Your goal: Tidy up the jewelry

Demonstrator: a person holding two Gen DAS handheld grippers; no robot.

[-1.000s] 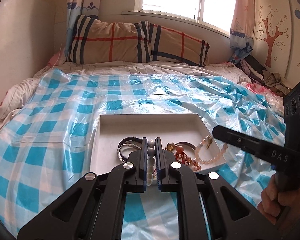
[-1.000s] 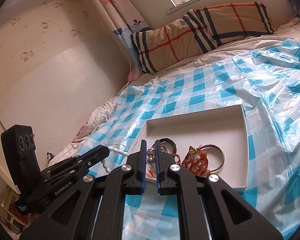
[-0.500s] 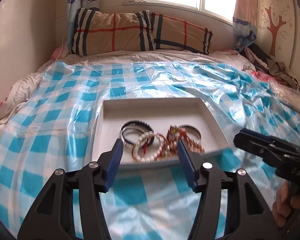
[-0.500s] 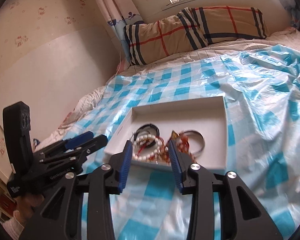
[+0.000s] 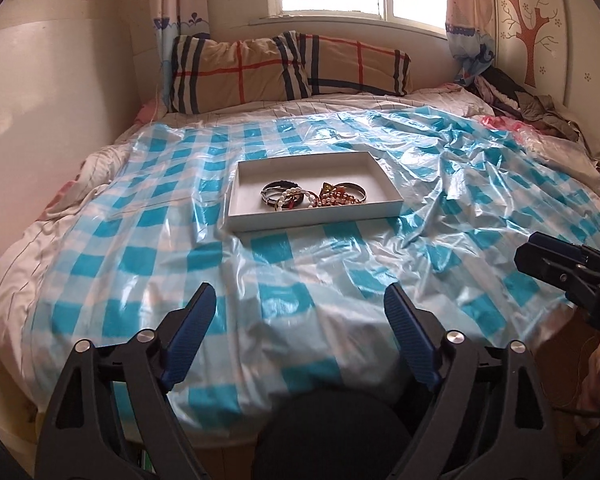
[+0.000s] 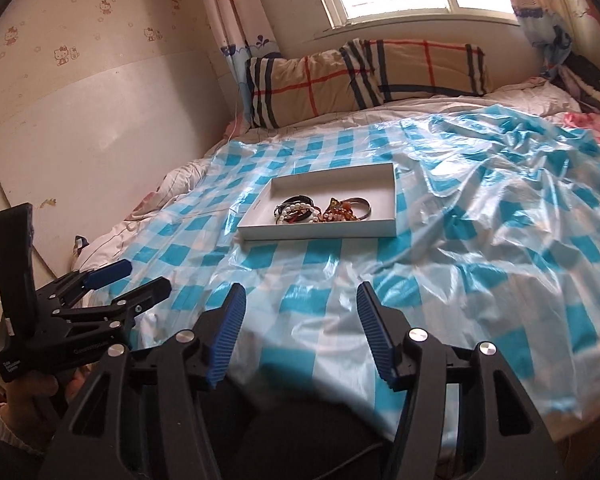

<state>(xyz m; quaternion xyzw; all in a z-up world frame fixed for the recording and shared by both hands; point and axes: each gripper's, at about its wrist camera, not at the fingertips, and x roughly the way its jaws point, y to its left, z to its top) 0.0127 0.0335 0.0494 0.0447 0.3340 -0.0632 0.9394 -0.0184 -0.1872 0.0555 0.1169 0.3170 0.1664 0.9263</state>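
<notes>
Both grippers stand well back from the tray (image 5: 315, 222), near the foot of the bed. The left gripper (image 5: 300, 336) has just been opening; its jaws stand wide with nothing between them. The right gripper (image 6: 298, 330) has also just been opening; its jaws are parted less widely and are likewise empty. The jewelry (image 5: 314, 196) lies in a loose heap inside the tray, in its near half: dark bangles, a white bead bracelet (image 5: 290, 197), amber beads (image 6: 340, 213), a metal bangle. The tray lies straight ahead of both tools, across the checked sheet (image 5: 340, 272), long axis running left to right. Neither gripper is clearly nearer. No loose piece shows on the sheet, so the sorting appears finished or close to it.
</notes>
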